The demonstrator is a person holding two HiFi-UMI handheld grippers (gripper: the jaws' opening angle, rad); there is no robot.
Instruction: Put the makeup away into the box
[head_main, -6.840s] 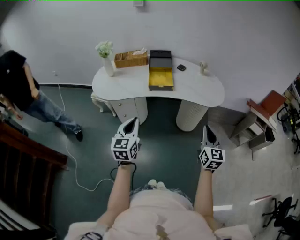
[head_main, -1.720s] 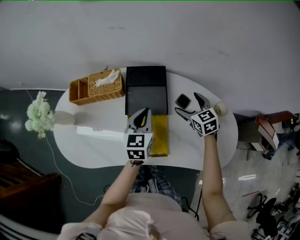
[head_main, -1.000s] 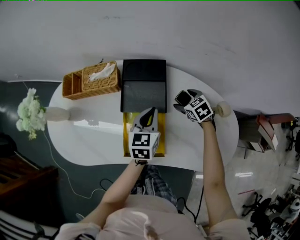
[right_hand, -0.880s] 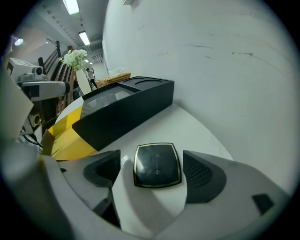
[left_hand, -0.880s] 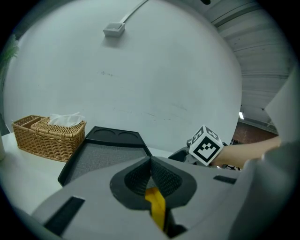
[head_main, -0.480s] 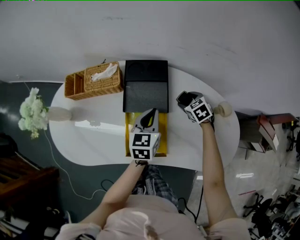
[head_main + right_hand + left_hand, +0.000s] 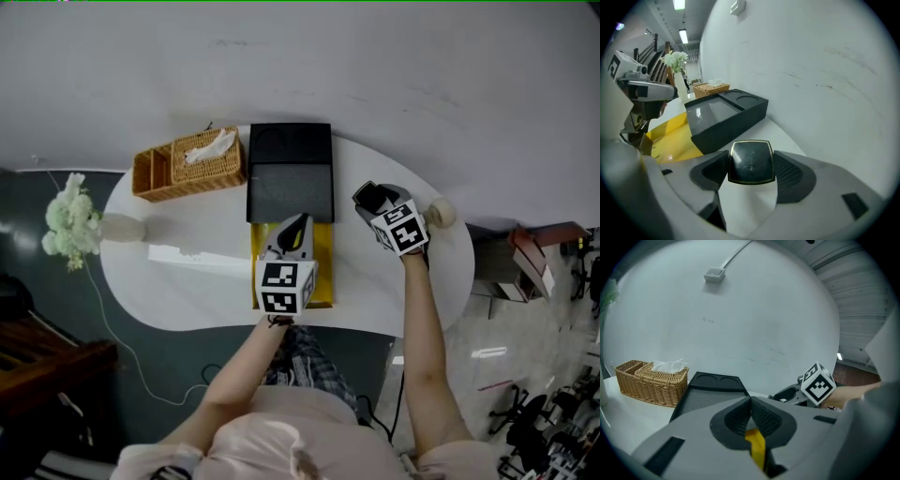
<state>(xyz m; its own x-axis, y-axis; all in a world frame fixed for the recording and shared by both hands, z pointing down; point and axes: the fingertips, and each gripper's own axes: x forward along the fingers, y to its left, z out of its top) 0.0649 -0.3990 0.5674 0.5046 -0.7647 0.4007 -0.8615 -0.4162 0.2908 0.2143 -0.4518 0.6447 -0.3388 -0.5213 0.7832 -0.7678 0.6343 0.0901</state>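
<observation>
A black square compact [image 7: 751, 161] with a gold rim sits between the pads of my right gripper [image 7: 751, 174]. The jaws have just been closing and now press on its two sides. In the head view that gripper [image 7: 373, 202] holds the compact [image 7: 365, 195] a little above the white table [image 7: 178, 281], right of the box. The box [image 7: 289, 169] is black with its lid open, and a yellow part [image 7: 322, 277] lies toward me. My left gripper [image 7: 299, 225] hovers over the yellow part with its jaws together and nothing between them [image 7: 751, 403].
A wicker basket [image 7: 190, 164] with a tissue stands left of the box. A vase of white flowers [image 7: 70, 225] is at the table's left end. A small cream round object [image 7: 441, 212] sits near the right edge, close to my right gripper.
The right gripper's jaws have closed on the compact and the gripper has risen slightly with it. The left gripper has stayed over the yellow part.
</observation>
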